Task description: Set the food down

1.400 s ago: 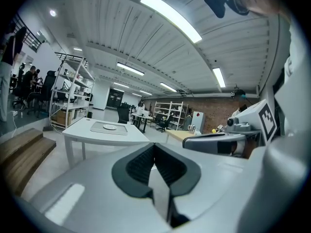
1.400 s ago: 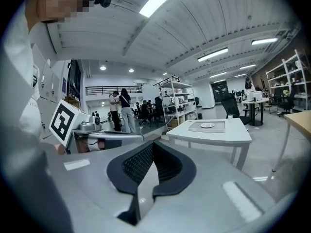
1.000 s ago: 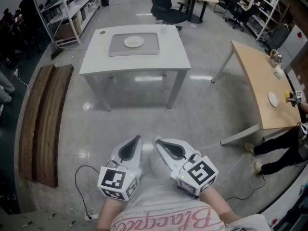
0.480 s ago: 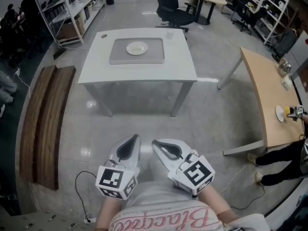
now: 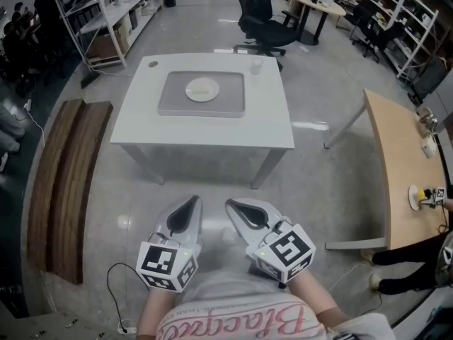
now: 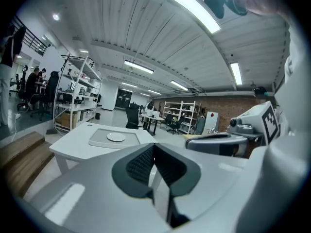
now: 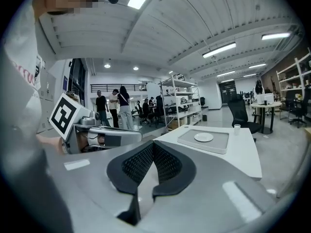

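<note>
A white table (image 5: pixel 205 129) stands ahead of me on the grey floor. It carries a grey tray (image 5: pixel 170 103) with a white plate (image 5: pixel 202 89) on it and a small clear cup (image 5: pixel 256 66) at the far right corner. My left gripper (image 5: pixel 192 202) and right gripper (image 5: pixel 230 205) are held side by side, short of the table's near edge. Both are shut, pads meeting, with nothing between them. In the left gripper view the plate (image 6: pixel 115 137) lies beyond the shut gripper (image 6: pixel 154 147). In the right gripper view the plate (image 7: pixel 203 137) lies beyond the shut gripper (image 7: pixel 153 145).
A wooden bench (image 5: pixel 64 183) runs along the floor at the left. A wooden table (image 5: pixel 400 161) stands at the right, with a person's legs (image 5: pixel 410 253) beside it. A black office chair (image 5: pixel 258 9) and shelving (image 5: pixel 113 6) stand behind the white table. A cable (image 5: pixel 117 282) lies on the floor.
The white table has drawn closer and sits lower in the head view. Both grippers have travelled forward towards it together and stay shut.
</note>
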A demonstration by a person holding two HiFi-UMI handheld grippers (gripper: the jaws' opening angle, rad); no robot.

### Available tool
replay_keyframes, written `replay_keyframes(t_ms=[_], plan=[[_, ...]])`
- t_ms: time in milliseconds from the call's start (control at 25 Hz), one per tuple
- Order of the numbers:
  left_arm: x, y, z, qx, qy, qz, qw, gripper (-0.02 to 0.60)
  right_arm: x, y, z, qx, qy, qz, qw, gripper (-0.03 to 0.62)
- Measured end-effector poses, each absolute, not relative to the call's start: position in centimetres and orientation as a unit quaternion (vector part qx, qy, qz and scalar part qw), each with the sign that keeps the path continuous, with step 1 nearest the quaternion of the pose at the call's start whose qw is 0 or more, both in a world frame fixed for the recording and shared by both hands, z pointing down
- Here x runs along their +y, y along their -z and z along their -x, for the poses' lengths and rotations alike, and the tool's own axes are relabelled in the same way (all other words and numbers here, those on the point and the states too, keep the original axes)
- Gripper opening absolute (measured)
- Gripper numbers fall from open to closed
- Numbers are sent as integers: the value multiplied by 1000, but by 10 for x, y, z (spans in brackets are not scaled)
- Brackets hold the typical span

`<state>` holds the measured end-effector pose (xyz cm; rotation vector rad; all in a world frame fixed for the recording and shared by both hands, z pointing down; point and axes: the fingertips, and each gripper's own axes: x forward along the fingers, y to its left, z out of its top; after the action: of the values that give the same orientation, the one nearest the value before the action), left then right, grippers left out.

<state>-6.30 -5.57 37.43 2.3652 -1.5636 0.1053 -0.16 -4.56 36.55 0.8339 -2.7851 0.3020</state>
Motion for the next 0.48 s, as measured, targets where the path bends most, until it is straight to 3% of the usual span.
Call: replay_keyframes(t_ms=[480], plan=[[-140,-366,55,-560,-25,-817,136,-2,-130,-365,-17,-948,-95,-284,110,2]])
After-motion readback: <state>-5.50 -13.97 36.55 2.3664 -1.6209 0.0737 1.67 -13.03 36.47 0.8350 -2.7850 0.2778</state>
